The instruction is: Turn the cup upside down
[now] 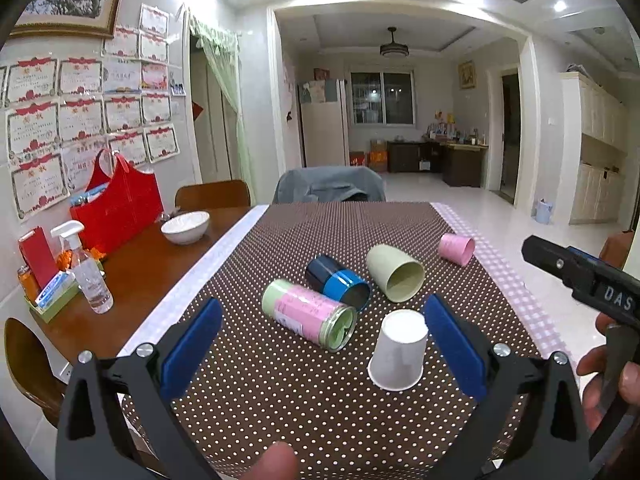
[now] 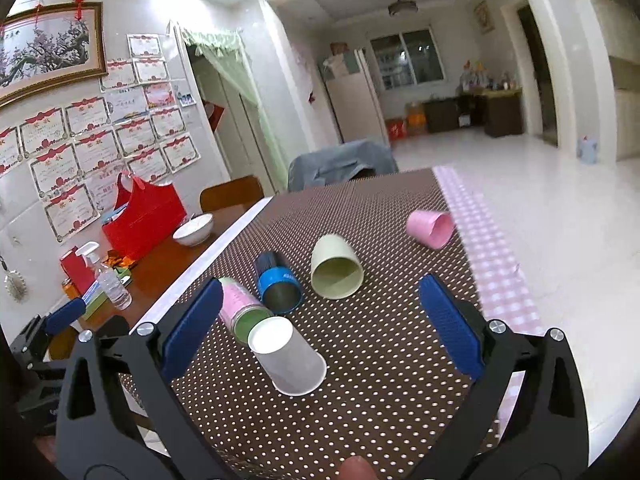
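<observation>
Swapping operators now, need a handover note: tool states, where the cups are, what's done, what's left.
Left tool: open, holding nothing, above the cloth.
Right tool: open, holding nothing.
White paper cup: already mouth down, standing between both tools' fingers.
On their sides on the dotted tablecloth: pink-green can, blue can, pale green cup, pink cup.
Done: white cup looks flipped.
Left: probably the four lying ones.

left tool (image 1: 322,344): jaws wide apart | right tool (image 2: 320,326): jaws wide apart
</observation>
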Available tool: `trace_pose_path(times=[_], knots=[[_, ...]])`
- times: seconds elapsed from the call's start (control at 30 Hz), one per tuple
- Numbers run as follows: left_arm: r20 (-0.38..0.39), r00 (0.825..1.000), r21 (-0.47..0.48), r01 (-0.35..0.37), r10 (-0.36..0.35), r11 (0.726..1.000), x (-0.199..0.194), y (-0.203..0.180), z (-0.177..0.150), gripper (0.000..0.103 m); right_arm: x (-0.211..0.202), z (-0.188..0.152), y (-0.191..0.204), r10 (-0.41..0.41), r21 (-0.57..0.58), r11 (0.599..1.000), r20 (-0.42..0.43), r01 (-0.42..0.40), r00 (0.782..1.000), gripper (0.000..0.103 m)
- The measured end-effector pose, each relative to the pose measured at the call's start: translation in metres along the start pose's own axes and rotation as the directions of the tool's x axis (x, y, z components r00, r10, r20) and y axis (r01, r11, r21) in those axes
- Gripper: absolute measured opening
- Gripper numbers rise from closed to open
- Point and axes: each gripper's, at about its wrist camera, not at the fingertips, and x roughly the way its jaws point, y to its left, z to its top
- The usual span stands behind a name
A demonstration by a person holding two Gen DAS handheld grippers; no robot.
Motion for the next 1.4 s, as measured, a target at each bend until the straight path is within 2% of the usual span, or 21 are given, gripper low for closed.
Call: trace_pose_path(times=[0.23, 0.43, 1.0, 1.4], knots=[[0.041, 0.999, 0.002, -0.016, 0.016, 1.0, -0.02, -0.004, 0.007, 0.099, -0.02, -0.004, 0.008, -0.081, -0.057, 0.995, 0.042, 0.084, 0.996, 0.097], [0.062, 0.997, -0.01, -0.035, 0.035, 0.999, -0.031, -0.002, 0.011, 0.099, -0.032, -0.006, 0.022, -0.113, -0.102, 0.987, 0.085, 0.121, 0.99, 0.097], [0.119, 0.992, -0.038, -0.044, 0.048, 0.998, -0.045, -0.004, 0.01, 0.099, -0.049, -0.004, 0.031, -0.132, -0.116, 0.982, 0.139, 0.148, 0.982, 0.097], [0.11, 0.993, -0.045, -0.035, 0.039, 0.998, -0.046, -0.003, 0.012, 0.099, -0.048, -0.004, 0.031, -0.13, -0.117, 0.982, 0.131, 0.146, 0.983, 0.097]])
